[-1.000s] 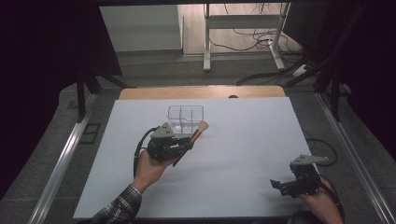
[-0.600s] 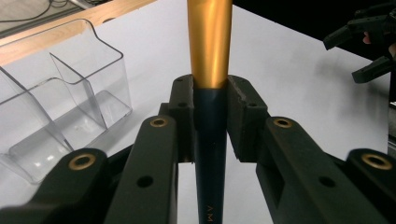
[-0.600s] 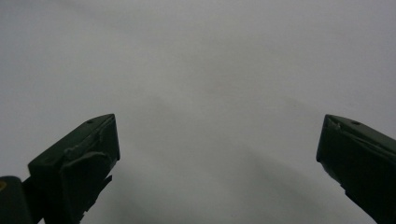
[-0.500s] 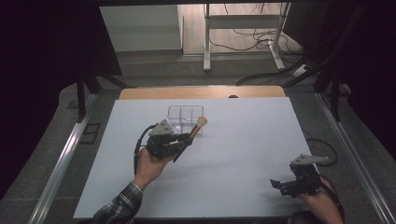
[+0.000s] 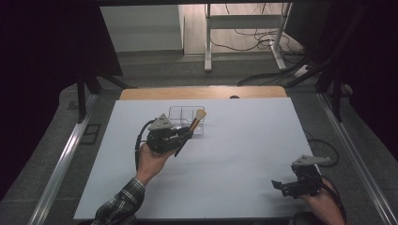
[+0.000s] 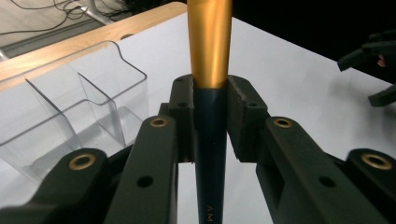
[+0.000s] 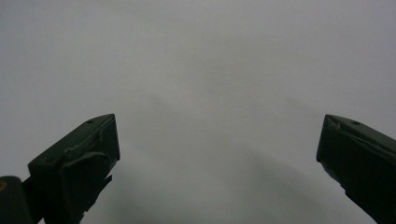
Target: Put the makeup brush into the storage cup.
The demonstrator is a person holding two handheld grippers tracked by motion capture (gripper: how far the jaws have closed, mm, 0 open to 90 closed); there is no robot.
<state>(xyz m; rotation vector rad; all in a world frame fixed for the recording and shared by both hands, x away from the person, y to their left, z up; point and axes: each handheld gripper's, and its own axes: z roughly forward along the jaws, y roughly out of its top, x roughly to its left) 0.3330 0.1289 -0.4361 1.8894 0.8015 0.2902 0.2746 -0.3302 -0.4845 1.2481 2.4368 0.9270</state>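
The left gripper (image 6: pixel 210 100) fingers clamp a makeup brush (image 5: pixel 191 125) by its dark handle, beside the clear organizer (image 5: pixel 180 112). The right gripper (image 5: pixel 285 185) fingers gape over the white worktop (image 5: pixel 244 140).

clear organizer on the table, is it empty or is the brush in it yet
Empty: the clear organizer shows bare compartments, and the brush is clamped in the left gripper beside it.

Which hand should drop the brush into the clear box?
Left, probably. The left gripper already pinches the brush in its fingers, right beside the clear box. The right gripper sits open and empty near the table's front right corner.
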